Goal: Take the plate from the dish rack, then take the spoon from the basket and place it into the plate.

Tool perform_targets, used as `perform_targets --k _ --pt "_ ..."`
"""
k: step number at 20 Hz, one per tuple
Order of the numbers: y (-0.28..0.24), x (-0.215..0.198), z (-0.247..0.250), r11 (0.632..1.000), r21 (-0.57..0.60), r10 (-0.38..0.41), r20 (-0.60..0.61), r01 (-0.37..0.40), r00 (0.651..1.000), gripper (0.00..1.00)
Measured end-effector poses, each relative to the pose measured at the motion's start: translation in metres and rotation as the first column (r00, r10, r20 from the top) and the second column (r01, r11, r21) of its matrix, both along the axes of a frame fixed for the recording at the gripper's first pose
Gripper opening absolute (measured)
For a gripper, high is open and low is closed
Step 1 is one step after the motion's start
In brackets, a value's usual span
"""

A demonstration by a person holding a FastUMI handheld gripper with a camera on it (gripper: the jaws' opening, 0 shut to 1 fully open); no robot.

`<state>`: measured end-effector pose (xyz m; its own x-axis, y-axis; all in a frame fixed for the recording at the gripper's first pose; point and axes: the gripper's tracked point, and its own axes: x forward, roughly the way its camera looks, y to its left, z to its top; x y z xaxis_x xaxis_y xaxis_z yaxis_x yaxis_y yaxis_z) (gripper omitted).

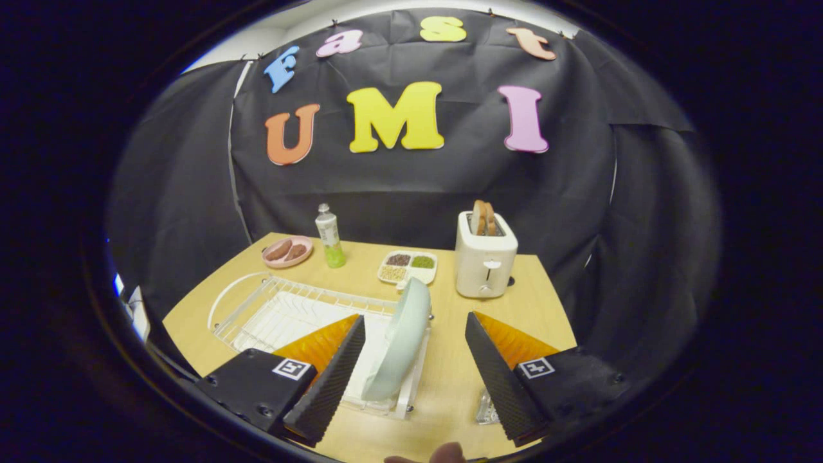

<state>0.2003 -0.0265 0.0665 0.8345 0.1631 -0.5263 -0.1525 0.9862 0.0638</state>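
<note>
A pale green plate (402, 337) stands on edge in the right end of the white wire dish rack (270, 308). My gripper (415, 321) is open, with the plate's upper rim in the gap between its fingers, closer to the left finger (331, 379). Neither finger touches the plate. The right finger (498, 376) hangs over bare table to the right of the rack. A small clear object (487, 406), perhaps the basket, peeks out from behind the right finger; I cannot make out a spoon.
On the wooden table (450, 379) beyond the rack stand a white toaster (485, 257) with bread, a divided tray of grains (407, 266), a green bottle (330, 236) and a pink plate with sausages (287, 251). A fingertip (447, 453) shows at the near edge.
</note>
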Motion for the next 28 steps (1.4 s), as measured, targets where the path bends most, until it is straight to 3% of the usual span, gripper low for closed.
perform_targets --k 5,8,15,16,17,24,28 --pt "0.006 0.028 -0.022 1.0 0.002 -0.026 -0.21 0.028 0.977 1.0" --pt "0.014 0.044 -0.037 0.994 0.083 -0.036 -0.317 0.065 0.948 1.0" --pt "0.014 0.049 -0.065 0.987 0.08 -0.086 -0.459 0.138 0.884 0.72" --pt "0.013 0.048 -0.065 0.984 0.07 -0.114 -0.464 0.165 0.878 0.66" --pt "0.012 0.048 -0.066 0.981 0.056 -0.137 -0.467 0.184 0.874 0.42" --pt "0.019 0.045 -0.051 0.959 -0.142 -0.283 -0.443 0.245 0.851 0.38" --pt "0.009 0.052 -0.019 0.916 -0.298 -0.362 -0.321 0.27 0.875 0.37"
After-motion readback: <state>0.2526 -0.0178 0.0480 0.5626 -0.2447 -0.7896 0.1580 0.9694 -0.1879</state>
